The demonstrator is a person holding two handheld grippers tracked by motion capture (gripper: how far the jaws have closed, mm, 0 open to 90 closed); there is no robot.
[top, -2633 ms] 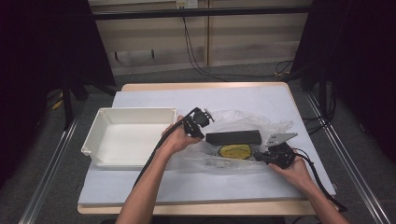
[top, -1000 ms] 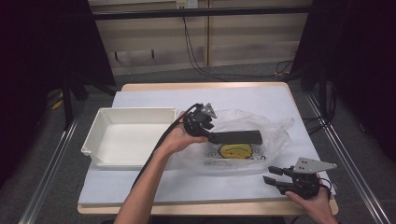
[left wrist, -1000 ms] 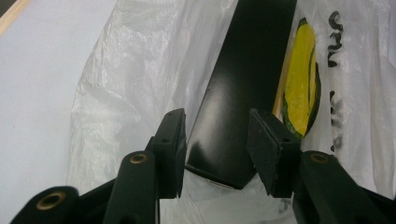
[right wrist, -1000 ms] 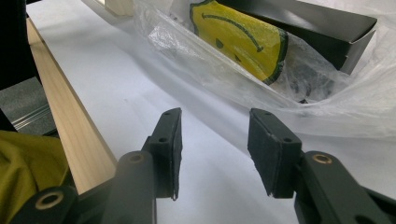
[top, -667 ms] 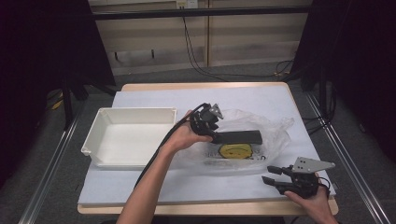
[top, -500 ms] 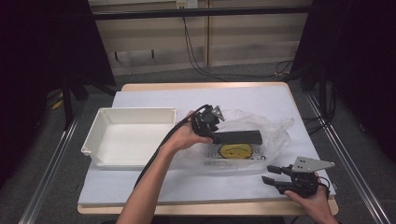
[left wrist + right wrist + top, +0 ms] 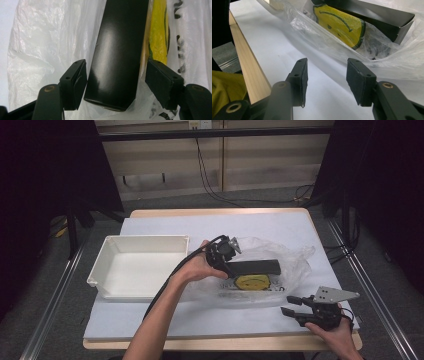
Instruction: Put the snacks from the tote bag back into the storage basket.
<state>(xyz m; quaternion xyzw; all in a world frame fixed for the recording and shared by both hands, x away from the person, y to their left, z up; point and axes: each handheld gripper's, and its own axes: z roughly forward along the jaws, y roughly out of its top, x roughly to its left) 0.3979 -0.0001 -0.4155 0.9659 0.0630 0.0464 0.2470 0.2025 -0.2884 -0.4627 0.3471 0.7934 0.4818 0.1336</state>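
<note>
Near the middle of the high view, our left gripper (image 7: 226,254) has just been opening around the black box (image 7: 120,50), pads not pressing. Our right gripper (image 7: 325,82) waits half open. The box may slip back into the plastic bag (image 7: 290,265).

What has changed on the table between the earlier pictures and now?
The right gripper left the clear plastic bag and drew back to the table's near right corner, empty and open. The left gripper has just been opening; the black box lies between its fingers, no longer pressed. The white tray stayed put.

The left gripper (image 7: 116,82) is opening its jaws, releasing the black box (image 7: 118,50), which sits between them.
</note>
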